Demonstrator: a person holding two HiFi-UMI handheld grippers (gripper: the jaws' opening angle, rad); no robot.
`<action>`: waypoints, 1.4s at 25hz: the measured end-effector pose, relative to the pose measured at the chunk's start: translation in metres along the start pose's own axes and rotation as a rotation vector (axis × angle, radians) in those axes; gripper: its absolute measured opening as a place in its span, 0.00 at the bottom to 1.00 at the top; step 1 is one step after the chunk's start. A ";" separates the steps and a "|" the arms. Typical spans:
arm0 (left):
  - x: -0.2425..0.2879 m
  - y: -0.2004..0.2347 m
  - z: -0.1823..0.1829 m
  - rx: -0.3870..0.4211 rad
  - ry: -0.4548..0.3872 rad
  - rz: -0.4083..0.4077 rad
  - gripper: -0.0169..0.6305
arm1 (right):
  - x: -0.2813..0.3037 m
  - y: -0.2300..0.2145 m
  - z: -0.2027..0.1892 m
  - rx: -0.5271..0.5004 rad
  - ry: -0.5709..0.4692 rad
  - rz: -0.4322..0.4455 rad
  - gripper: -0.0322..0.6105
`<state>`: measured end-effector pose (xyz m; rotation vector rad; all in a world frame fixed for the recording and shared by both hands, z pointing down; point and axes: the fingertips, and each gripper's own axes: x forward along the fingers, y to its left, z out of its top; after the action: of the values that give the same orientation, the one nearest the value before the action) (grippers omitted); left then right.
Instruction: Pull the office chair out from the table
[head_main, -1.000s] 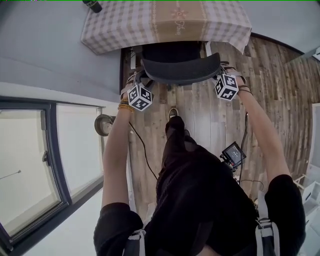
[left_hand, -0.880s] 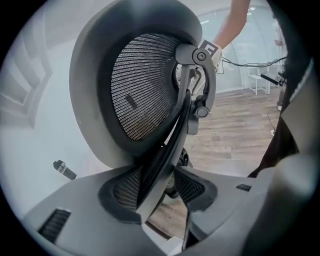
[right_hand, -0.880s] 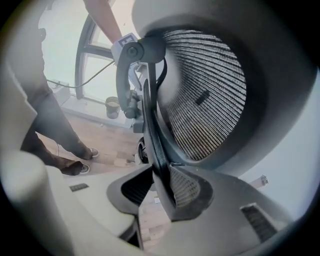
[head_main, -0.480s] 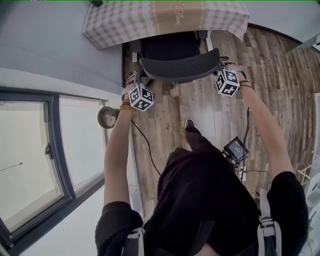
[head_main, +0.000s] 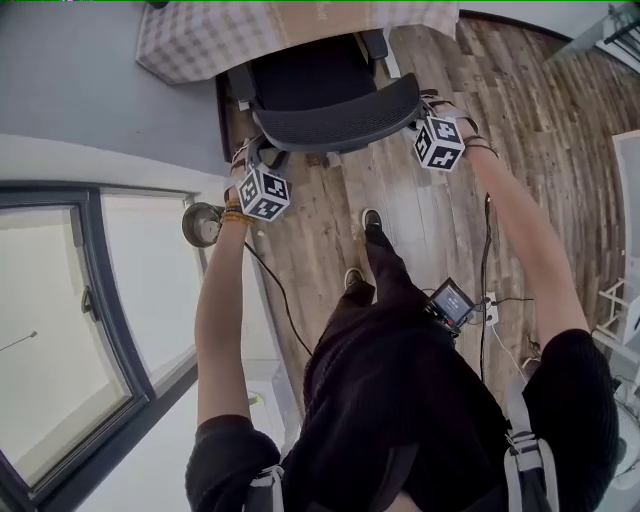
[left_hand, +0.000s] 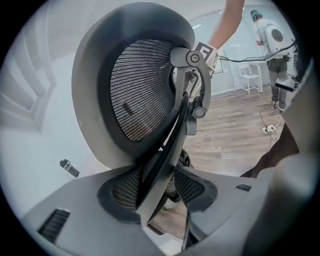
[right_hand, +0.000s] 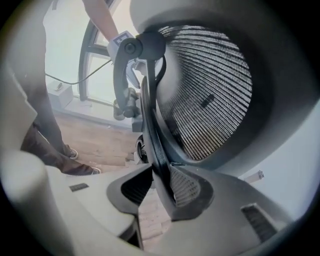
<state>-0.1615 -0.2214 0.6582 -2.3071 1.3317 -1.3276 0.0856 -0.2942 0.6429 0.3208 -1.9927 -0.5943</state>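
Observation:
The black office chair (head_main: 300, 75) stands partly out from the table with the checked cloth (head_main: 190, 40). Its curved mesh backrest (head_main: 335, 115) faces me. My left gripper (head_main: 250, 155) is shut on the backrest's left edge, and my right gripper (head_main: 420, 108) is shut on its right edge. In the left gripper view the backrest frame (left_hand: 165, 150) runs between the pads of the left gripper (left_hand: 160, 192). The right gripper view shows the same for the right gripper (right_hand: 157, 187), whose pads press on the backrest rim (right_hand: 152, 135).
A dark-framed window (head_main: 100, 300) runs along the left. A round metal object (head_main: 203, 225) and a cable (head_main: 275, 290) lie on the wood floor. My feet (head_main: 370, 220) stand behind the chair. White shelving (head_main: 625, 310) is at the right. Another person (left_hand: 270, 40) stands far off.
The chair has rolled out from under the table toward me, with both grippers still clamped on the backrest. My feet have stepped back. More of the seat shows.

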 end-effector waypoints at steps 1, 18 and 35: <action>-0.006 -0.006 -0.002 0.002 -0.002 -0.004 0.34 | -0.005 0.008 0.001 0.002 0.002 -0.002 0.22; -0.102 -0.082 -0.028 0.043 -0.059 -0.029 0.34 | -0.074 0.123 0.031 0.024 0.048 -0.014 0.22; -0.174 -0.135 -0.054 0.044 -0.063 -0.036 0.35 | -0.125 0.213 0.058 0.038 0.044 0.007 0.21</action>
<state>-0.1552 0.0056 0.6543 -2.3335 1.2351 -1.2697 0.0988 -0.0409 0.6405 0.3465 -1.9637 -0.5409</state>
